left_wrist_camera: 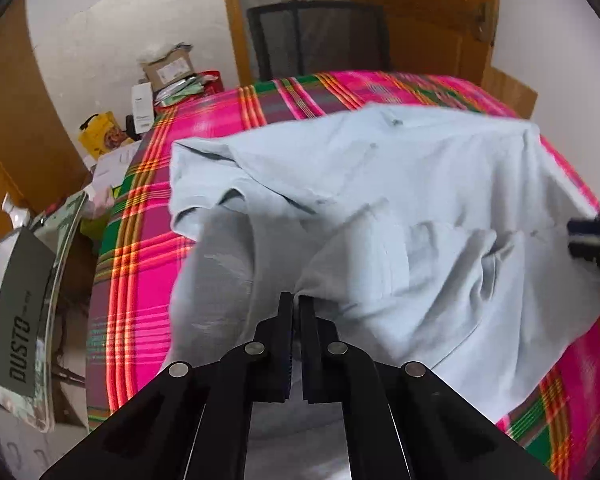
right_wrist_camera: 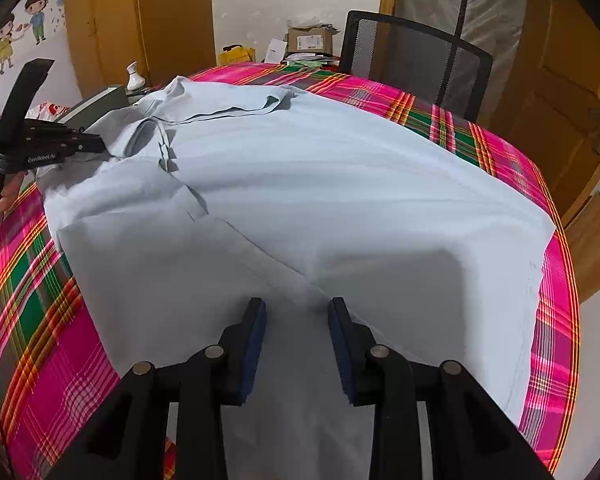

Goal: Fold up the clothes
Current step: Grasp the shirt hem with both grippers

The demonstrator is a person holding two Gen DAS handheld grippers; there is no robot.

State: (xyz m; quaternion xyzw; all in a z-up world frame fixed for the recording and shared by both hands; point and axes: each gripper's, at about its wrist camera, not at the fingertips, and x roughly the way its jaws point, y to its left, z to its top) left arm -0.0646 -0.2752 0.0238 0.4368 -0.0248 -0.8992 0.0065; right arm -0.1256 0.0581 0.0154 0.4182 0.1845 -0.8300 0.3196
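A pale blue shirt (left_wrist_camera: 380, 184) lies spread over a table covered in a pink plaid cloth (left_wrist_camera: 148, 264). My left gripper (left_wrist_camera: 296, 300) is shut on a bunched fold of the shirt, with the fabric pulled up into a ridge at its tips. In the right wrist view this left gripper (right_wrist_camera: 96, 145) pinches the shirt near the collar end at the far left. My right gripper (right_wrist_camera: 298, 312) stands open over the flat near part of the shirt (right_wrist_camera: 340, 184), with a seam running between its blue pads and nothing pressed between them. It also shows at the right edge as the right gripper (left_wrist_camera: 592, 236).
A black mesh chair (right_wrist_camera: 416, 60) stands at the table's far side. A cardboard box (left_wrist_camera: 170, 68), a yellow bag (left_wrist_camera: 100, 136) and papers crowd the far left corner. A grey printed package (left_wrist_camera: 20, 320) lies off the table's left. A wooden door (right_wrist_camera: 560, 80) is at right.
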